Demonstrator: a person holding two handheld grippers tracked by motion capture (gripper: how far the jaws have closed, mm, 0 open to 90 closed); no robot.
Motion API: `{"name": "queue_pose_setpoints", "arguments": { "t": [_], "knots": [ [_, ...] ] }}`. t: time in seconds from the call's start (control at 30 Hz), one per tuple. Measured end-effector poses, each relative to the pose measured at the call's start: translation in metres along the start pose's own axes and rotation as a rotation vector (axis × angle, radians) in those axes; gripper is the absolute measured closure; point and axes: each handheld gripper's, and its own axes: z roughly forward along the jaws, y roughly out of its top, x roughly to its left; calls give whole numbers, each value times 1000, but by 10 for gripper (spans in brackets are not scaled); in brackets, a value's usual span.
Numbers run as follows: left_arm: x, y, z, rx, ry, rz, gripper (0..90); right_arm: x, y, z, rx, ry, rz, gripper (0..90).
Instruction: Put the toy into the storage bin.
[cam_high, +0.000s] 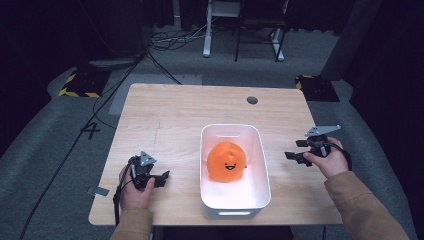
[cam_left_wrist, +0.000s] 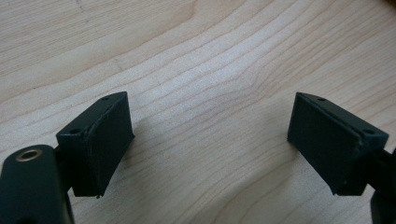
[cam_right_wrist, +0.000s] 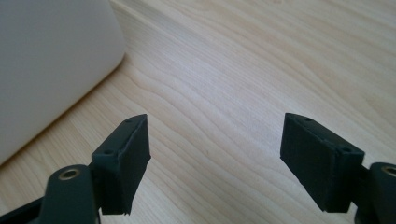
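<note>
An orange round soft toy (cam_high: 227, 161) with a small smiling face lies inside a white plastic bin (cam_high: 257, 150) in the middle of the wooden table (cam_high: 170, 115). My left gripper (cam_high: 161, 179) rests low over the table to the left of the bin, held in a hand. Its jaws stand wide apart over bare wood in the left gripper view (cam_left_wrist: 210, 144). My right gripper (cam_high: 295, 152) hovers to the right of the bin. It is open too (cam_right_wrist: 215, 158), with nothing between its pads, and the bin's white wall (cam_right_wrist: 51, 65) shows at the left.
A round cable hole (cam_high: 252, 100) sits near the table's far edge. Grey carpet surrounds the table, with cables (cam_high: 165, 40), desk legs (cam_high: 207, 30) and yellow-black striped floor plates (cam_high: 80, 85) beyond it. Bare wood lies left and right of the bin.
</note>
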Motion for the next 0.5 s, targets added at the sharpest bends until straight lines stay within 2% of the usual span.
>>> {"name": "queue_pose_setpoints", "arguments": {
  "t": [0.47,0.5],
  "knots": [
    [0,0,0,-7,3,0,144,-7,-39,22,9,-13,21,250],
    [0,0,0,-5,4,0,144,-7,-43,24,1,-19,34,250]
  ]
}}
